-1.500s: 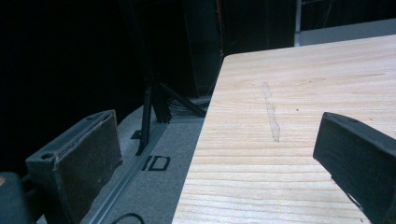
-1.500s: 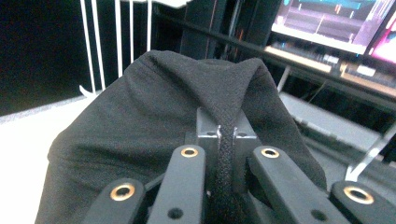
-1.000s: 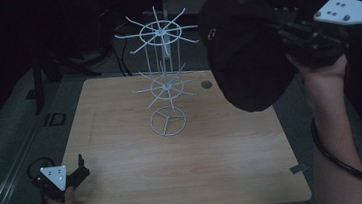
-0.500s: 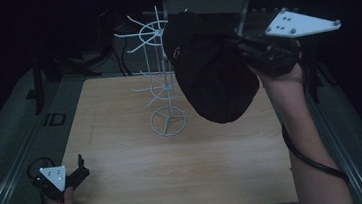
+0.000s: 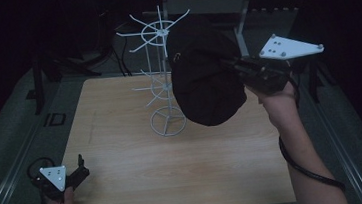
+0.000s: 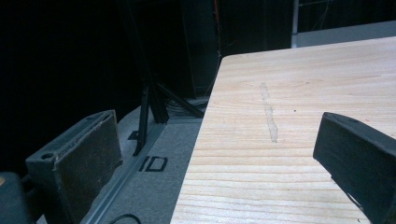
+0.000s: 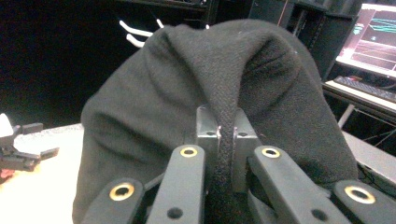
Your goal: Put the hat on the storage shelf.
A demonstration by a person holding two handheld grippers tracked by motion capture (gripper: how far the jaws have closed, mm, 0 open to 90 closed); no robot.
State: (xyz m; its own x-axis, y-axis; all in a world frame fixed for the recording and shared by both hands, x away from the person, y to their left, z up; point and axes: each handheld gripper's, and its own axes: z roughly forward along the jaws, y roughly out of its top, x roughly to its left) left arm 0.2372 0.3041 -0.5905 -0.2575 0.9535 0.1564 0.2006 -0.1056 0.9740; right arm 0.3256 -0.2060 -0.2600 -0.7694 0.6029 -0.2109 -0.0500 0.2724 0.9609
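Right gripper (image 5: 236, 69) clamps a fold of the black cap (image 5: 204, 77), held in the air against the white wire rack (image 5: 163, 86) at table's (image 5: 124, 162) far middle. Left gripper (image 5: 78, 173) sits near-left, jaws apart, empty.

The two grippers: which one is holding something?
The right gripper, raised beside the wire rack, pinches a black hat. The left gripper is open.
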